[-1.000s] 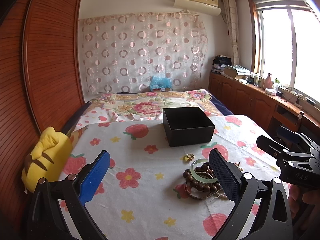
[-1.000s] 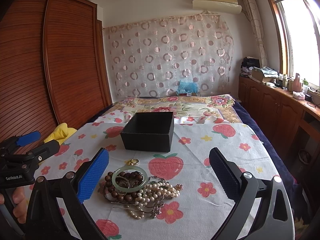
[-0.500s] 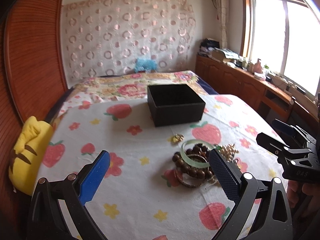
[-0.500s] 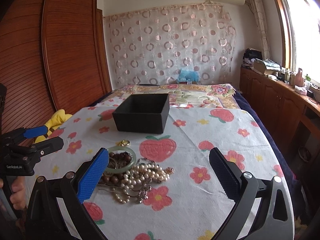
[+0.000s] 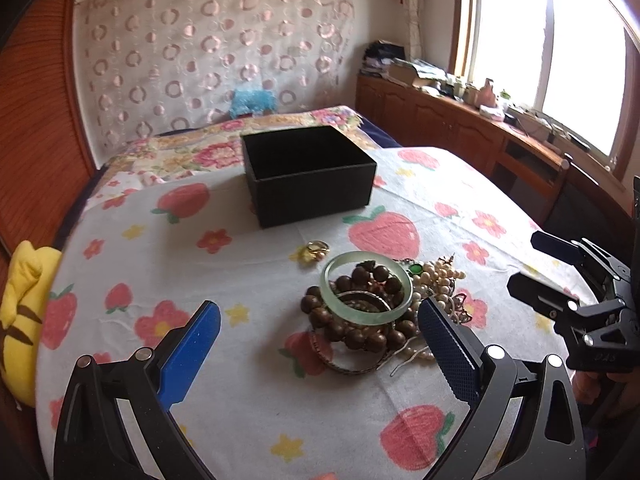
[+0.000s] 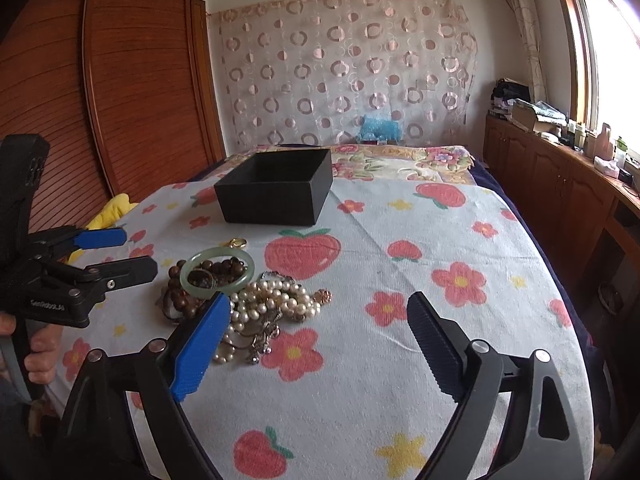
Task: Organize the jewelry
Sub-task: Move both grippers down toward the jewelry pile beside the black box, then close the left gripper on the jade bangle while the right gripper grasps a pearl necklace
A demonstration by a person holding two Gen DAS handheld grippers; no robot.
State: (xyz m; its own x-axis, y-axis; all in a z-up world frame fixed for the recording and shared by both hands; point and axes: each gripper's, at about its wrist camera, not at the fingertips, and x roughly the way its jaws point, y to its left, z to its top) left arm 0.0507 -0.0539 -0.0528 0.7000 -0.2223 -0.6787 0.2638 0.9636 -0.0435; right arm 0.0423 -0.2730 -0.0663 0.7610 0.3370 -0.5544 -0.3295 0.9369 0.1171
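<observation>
A strawberry-print sheet (image 6: 400, 240) covers the bed. Near its middle sits the black box (image 5: 308, 176) — open-topped. The jewelry pile (image 6: 240, 296) lies just before it. Left claw (image 5: 320, 356) and right claw (image 6: 316, 340) hover spread apart — gripping nothing.

Yellow plush (image 5: 22, 320), strawberry-print cloth (image 5: 248, 392)

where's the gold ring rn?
The gold ring lies loose on the strawberry cloth, between the black box and the jade bangle, centre of both views.
</observation>
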